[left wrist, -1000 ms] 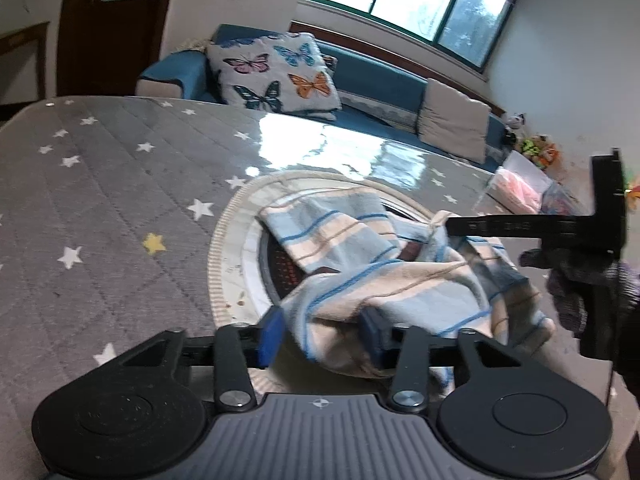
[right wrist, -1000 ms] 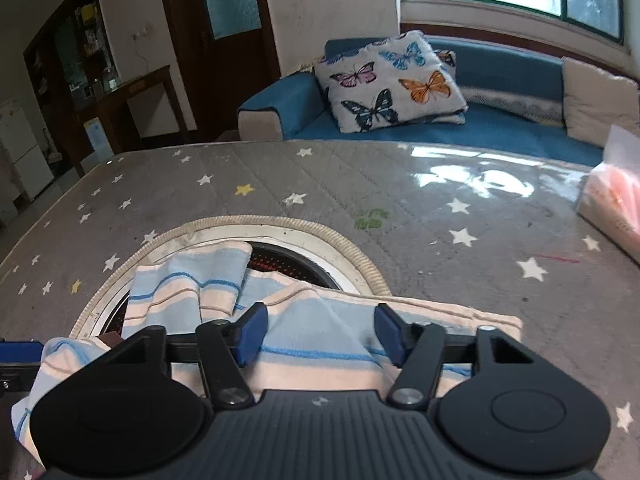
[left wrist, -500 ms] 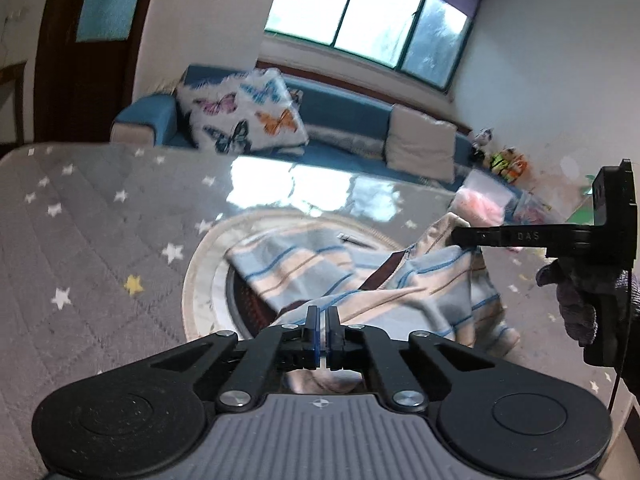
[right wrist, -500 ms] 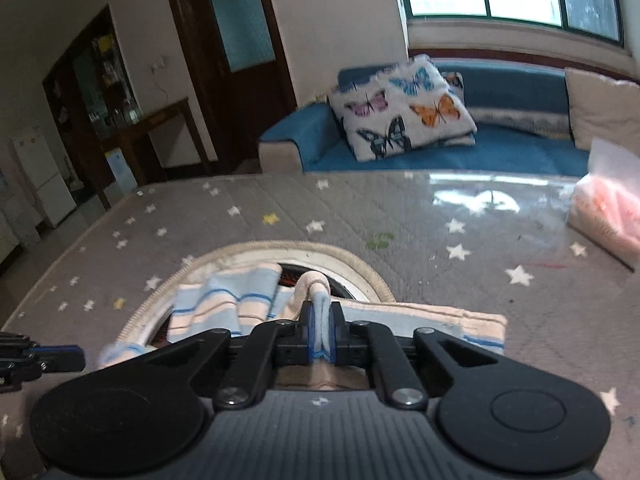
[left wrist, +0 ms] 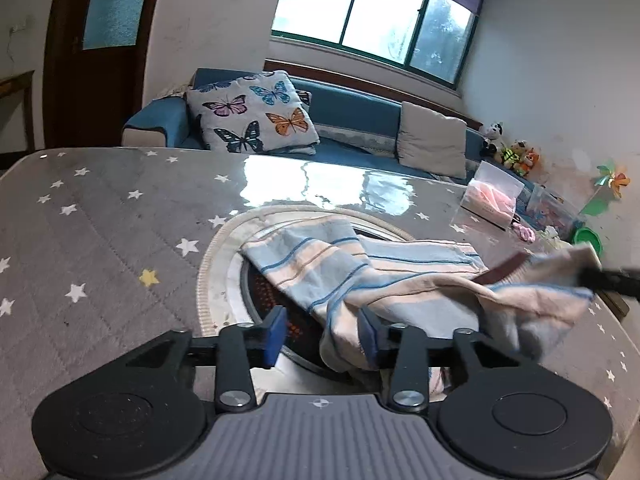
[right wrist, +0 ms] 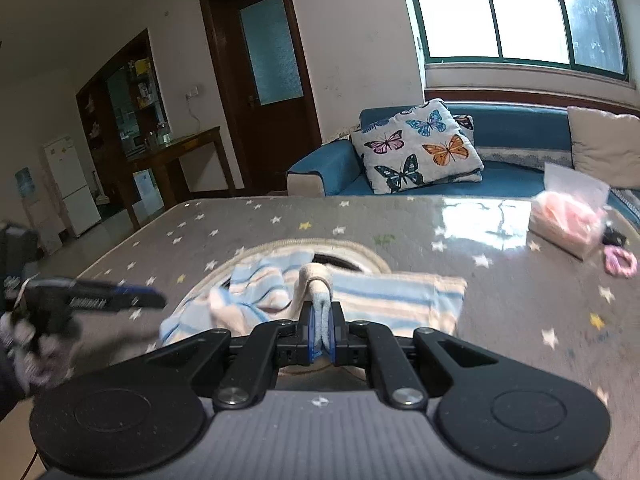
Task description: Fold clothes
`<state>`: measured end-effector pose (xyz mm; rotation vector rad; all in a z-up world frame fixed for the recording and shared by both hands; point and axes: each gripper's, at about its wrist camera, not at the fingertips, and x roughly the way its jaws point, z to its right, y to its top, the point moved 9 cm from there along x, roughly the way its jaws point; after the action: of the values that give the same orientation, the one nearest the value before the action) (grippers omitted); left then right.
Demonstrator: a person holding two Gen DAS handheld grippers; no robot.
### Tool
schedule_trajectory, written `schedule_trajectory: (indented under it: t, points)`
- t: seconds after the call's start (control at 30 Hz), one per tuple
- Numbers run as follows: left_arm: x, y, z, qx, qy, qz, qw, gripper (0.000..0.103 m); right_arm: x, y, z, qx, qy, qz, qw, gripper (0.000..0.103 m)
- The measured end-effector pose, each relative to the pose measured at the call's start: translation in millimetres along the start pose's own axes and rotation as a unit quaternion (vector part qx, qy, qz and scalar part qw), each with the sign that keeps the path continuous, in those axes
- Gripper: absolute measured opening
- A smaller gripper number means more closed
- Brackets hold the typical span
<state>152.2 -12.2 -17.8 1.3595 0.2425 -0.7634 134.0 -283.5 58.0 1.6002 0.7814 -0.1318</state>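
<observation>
Grey star-printed table [left wrist: 100, 216], glossy, with a round inset ring [left wrist: 208, 264] at its middle; blue sofa [left wrist: 344, 104] with a butterfly cushion [left wrist: 250, 114] beyond, window [left wrist: 376, 12] behind.

Left to right:

Left claw [left wrist: 322, 334]: spread wide, blue pads [left wrist: 276, 334] well apart, clamped on nothing. Right pad touching the near edge of the striped cloth [left wrist: 352, 268], left pad over the dark centre of the ring. Seen blurred from the right wrist view at far left [right wrist: 136, 300], clear of the cloth there.

Striped cloth: blue and cream, rumpled across the ring, one flap lying flat toward the far left, the rest pulled up toward the right, where a corner hangs blurred from the right claw [left wrist: 592, 280]. From the right wrist view, spread over the ring and onto the table [right wrist: 400, 296].

Right claw [right wrist: 322, 336]: pinched tight on a fold of the cloth [right wrist: 320, 304], fabric bunched up between the pads.

Further right: clear bag of pink stuff [right wrist: 568, 216] and a pink hair tie [right wrist: 620, 262] on the table.

Against half a second ago: left claw then squeezed shut, now released and open; right claw clamped on the cloth both then and now. Cloth now stretched lower and further to the right.
</observation>
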Motion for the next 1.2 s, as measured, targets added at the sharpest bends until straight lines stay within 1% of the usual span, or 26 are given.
schedule_trajectory:
  t: [0.03, 0.07, 0.13, 0.27, 0.3, 0.33, 0.37, 0.4, 0.43, 0.5, 0.63, 0.73, 0.87, 0.97, 1.03, 1.17, 1.2]
  points:
    - [3, 0, 2, 0.004, -0.004, -0.002, 1.0, 0.053, -5, -6, -1, 0.001, 0.001, -0.002, 1.0, 0.006]
    - [8, 0, 3, 0.009, -0.002, -0.006, 0.9999, 0.056, -9, -10, -2, 0.001, 0.003, -0.004, 1.0, 0.006]
    - [19, -2, 3, 0.007, -0.004, -0.016, 0.9998, 0.056, -15, -18, -4, 0.001, 0.006, -0.005, 1.0, 0.006]
    - [31, -8, 5, -0.022, -0.039, -0.034, 0.9984, 0.054, -21, -30, -2, 0.012, 0.005, -0.013, 1.0, 0.006]
    - [30, -8, 6, -0.024, -0.046, -0.034, 0.9981, 0.052, -22, -31, -2, 0.013, 0.005, -0.014, 1.0, 0.006]
    - [31, -8, 8, -0.026, -0.054, -0.034, 0.9976, 0.041, -21, -35, 0, 0.014, 0.002, -0.017, 1.0, 0.006]
    - [31, -9, 11, -0.027, -0.067, -0.035, 0.9968, 0.034, -22, -36, 1, 0.015, 0.002, -0.018, 1.0, 0.006]
    - [31, -10, 14, -0.028, -0.077, -0.036, 0.996, 0.018, -21, -38, 3, 0.016, 0.0, -0.02, 1.0, 0.006]
    - [30, -10, 17, -0.028, -0.084, -0.036, 0.9954, 0.01, -21, -38, 4, 0.017, -0.002, -0.021, 1.0, 0.006]
    - [24, -8, 23, -0.019, -0.087, -0.025, 0.9957, 0.005, -21, -39, 7, 0.02, -0.005, -0.02, 1.0, 0.006]
    - [-2, -3, 34, 0.002, -0.096, 0.008, 0.9954, 0.003, -26, -38, 8, 0.024, -0.01, -0.016, 1.0, 0.006]
    - [-26, 0, 45, 0.027, -0.109, 0.032, 0.9932, 0.002, -32, -42, 6, 0.021, -0.008, -0.018, 1.0, 0.006]
    - [-56, -10, 61, 0.07, -0.122, 0.045, 0.989, 0.002, -39, -53, 3, 0.018, -0.003, -0.029, 0.999, 0.007]
    - [-74, -28, 72, 0.101, -0.131, 0.039, 0.9854, 0.002, -45, -61, 2, 0.018, -0.001, -0.039, 0.999, 0.01]
    - [-81, -43, 78, 0.128, -0.129, 0.032, 0.9828, 0.002, -50, -67, 3, 0.02, 0.0, -0.043, 0.999, 0.012]
    - [-92, -77, 85, 0.188, -0.131, 0.01, 0.9733, 0.002, -63, -68, 8, 0.029, 0.001, -0.039, 0.999, 0.012]
    - [-93, -83, 85, 0.196, -0.132, 0.003, 0.9717, 0.002, -65, -67, 10, 0.03, -0.001, -0.035, 0.999, 0.012]
